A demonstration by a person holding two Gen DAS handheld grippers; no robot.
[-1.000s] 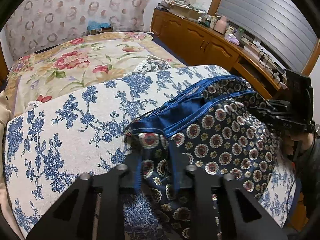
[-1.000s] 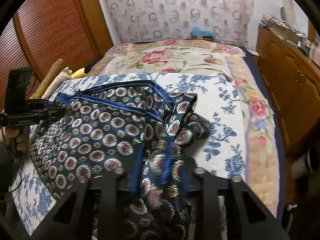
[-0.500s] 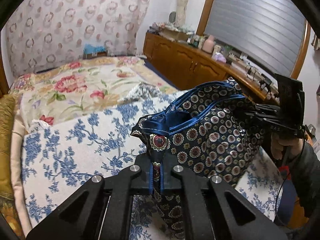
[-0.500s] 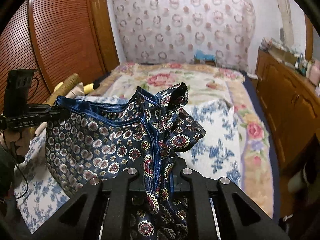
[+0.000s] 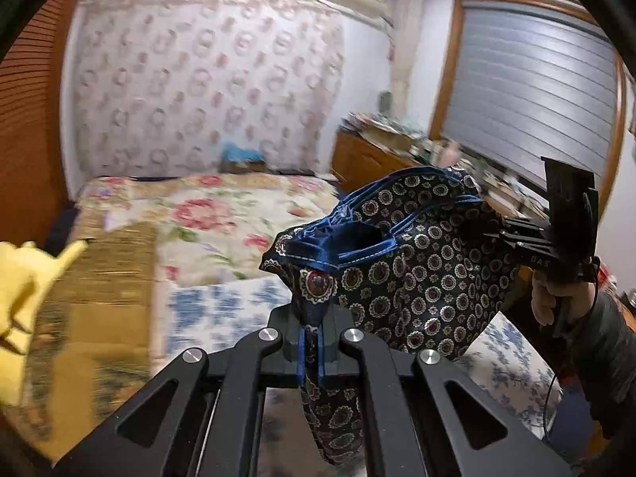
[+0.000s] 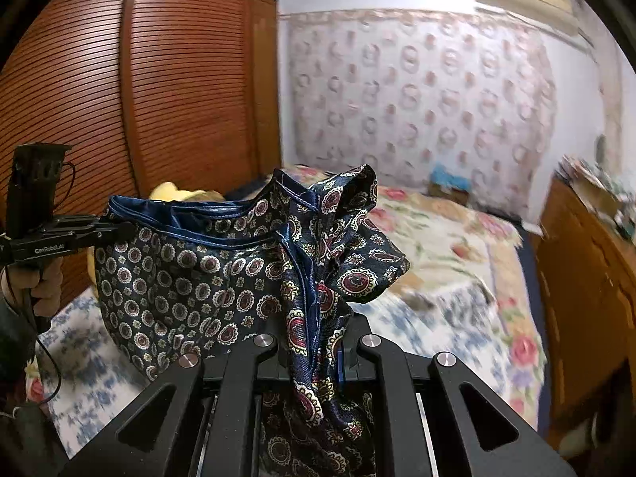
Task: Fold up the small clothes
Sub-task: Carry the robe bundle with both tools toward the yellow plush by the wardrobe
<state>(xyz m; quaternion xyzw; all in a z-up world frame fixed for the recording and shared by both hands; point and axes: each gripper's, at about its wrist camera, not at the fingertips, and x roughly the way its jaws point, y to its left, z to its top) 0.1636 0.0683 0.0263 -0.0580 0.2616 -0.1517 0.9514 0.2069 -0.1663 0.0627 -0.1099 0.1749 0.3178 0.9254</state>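
Both tongs clench the patterned shorts (image 5: 421, 274), left tongs (image 5: 311, 348) and right tongs (image 6: 314, 351) at opposite waistband ends, so the waistband spans between them, hanging above the bed (image 6: 457, 234).

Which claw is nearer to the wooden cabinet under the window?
The right claw. It holds the patterned garment on the side toward the wooden cabinet, while the left claw grips the other end, toward the wardrobe side.
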